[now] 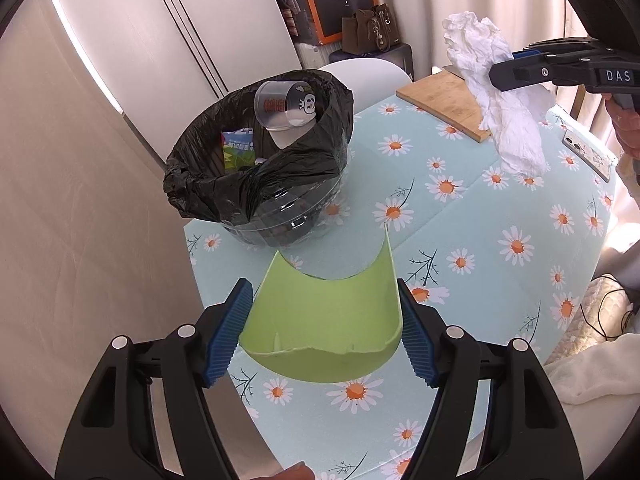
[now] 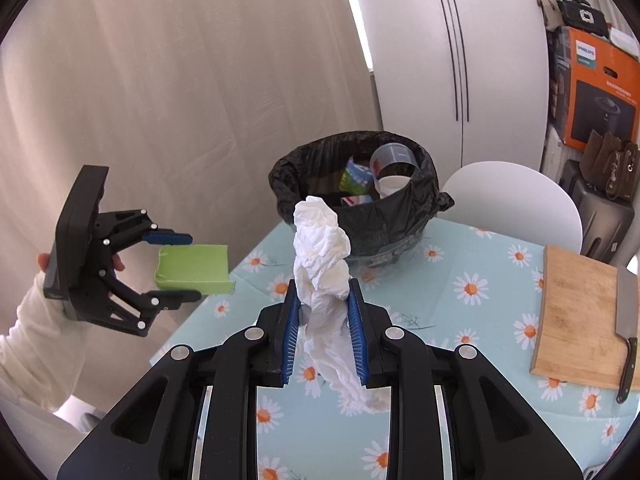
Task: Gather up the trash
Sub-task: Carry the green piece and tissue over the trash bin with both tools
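The left tongs [image 1: 326,332] stand wide and clamp a torn green paper piece [image 1: 320,328] above the bench's [image 1: 480,216] left edge. The right tongs [image 2: 325,328] are narrow, pinching a crumpled white tissue [image 2: 322,256] — both lifted off the bench. The black-lined trash bin [image 1: 256,168], partly filled, sits at the far left corner.

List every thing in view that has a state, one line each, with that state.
left gripper: shut on green piece, held above the table
green piece: torn, gripped, off the table
right gripper: shut on tissue
tissue: crumpled, lifted
bin: lined, open, part full
clear cup: tipped, in bin
cutting board: flat on table
cleaver: lying on board
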A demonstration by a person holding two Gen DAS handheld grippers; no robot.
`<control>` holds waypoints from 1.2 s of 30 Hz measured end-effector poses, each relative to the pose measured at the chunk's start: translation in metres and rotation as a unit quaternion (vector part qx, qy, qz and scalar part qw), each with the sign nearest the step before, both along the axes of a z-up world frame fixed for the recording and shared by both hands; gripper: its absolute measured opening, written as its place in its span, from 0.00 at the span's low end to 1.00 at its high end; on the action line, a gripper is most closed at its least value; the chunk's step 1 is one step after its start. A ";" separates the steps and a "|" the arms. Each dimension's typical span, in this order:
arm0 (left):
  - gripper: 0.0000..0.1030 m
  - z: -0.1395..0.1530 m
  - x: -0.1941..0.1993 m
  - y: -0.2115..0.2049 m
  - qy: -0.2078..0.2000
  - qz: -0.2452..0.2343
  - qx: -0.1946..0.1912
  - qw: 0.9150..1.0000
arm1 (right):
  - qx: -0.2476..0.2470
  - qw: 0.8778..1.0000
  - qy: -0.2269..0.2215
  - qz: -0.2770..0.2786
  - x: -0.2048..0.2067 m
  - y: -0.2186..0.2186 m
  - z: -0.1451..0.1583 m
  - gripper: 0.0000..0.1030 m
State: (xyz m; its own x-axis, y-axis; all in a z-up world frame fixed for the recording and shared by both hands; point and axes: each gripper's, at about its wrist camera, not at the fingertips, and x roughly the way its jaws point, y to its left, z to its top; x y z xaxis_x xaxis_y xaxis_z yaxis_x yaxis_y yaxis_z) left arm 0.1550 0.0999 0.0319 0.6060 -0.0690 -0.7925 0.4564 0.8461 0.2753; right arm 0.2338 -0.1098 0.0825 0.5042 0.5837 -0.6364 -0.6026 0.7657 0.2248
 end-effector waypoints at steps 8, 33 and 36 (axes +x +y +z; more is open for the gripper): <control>0.68 0.035 0.031 0.009 -0.036 -0.005 0.012 0.999 | 0.018 0.999 -0.032 0.028 0.044 0.026 0.044 0.21; 0.68 0.075 0.141 0.021 -0.110 -0.045 0.003 0.993 | 0.125 0.987 -0.049 0.090 0.184 0.068 0.067 0.23; 0.68 0.059 0.158 0.021 -0.093 -0.047 -0.003 0.995 | 0.153 0.983 -0.026 0.095 0.202 0.071 0.048 0.23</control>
